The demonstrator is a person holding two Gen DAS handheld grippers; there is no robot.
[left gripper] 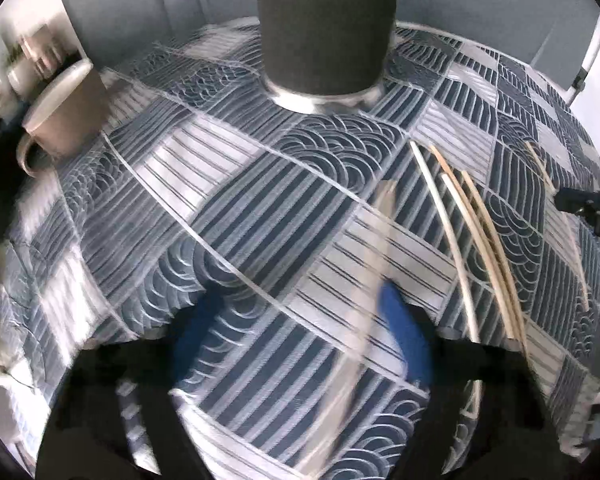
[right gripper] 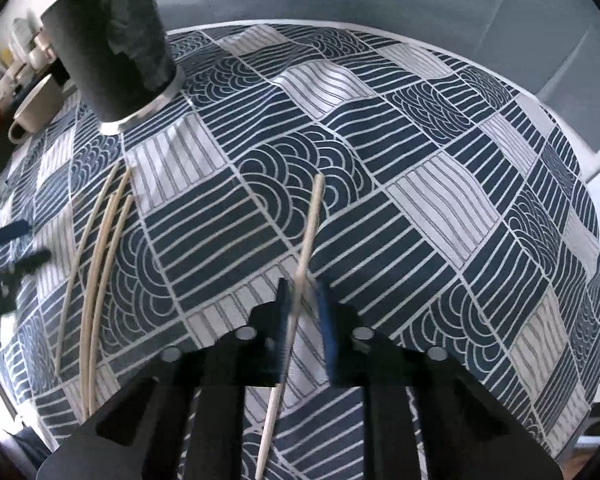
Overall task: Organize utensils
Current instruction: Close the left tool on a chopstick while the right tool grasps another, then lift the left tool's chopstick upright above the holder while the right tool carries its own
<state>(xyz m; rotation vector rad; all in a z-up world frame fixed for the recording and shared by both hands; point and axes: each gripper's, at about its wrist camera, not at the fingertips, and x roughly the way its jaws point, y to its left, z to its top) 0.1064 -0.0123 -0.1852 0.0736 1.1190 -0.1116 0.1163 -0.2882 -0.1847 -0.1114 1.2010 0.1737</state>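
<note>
A tall dark cylindrical holder (left gripper: 326, 28) stands on the patterned cloth, straight ahead of my left gripper; it also shows at the upper left of the right wrist view (right gripper: 112, 48). Several chopsticks (left gripper: 476, 240) lie loose on the cloth, right of my left gripper (left gripper: 304, 340), and left in the right wrist view (right gripper: 96, 272). My left gripper is wide open, and a blurred chopstick (left gripper: 368, 300) lies across the gap beside its right finger. My right gripper (right gripper: 304, 316) is shut on one chopstick (right gripper: 308, 232), which points forward and runs back under it.
A beige mug (left gripper: 66, 120) stands left of the holder, also seen in the right wrist view (right gripper: 36, 108). Cluttered shelves are at the far left. The round table's edge (right gripper: 560, 112) curves along the back and right. The left gripper's tips (right gripper: 16, 240) show at the left edge.
</note>
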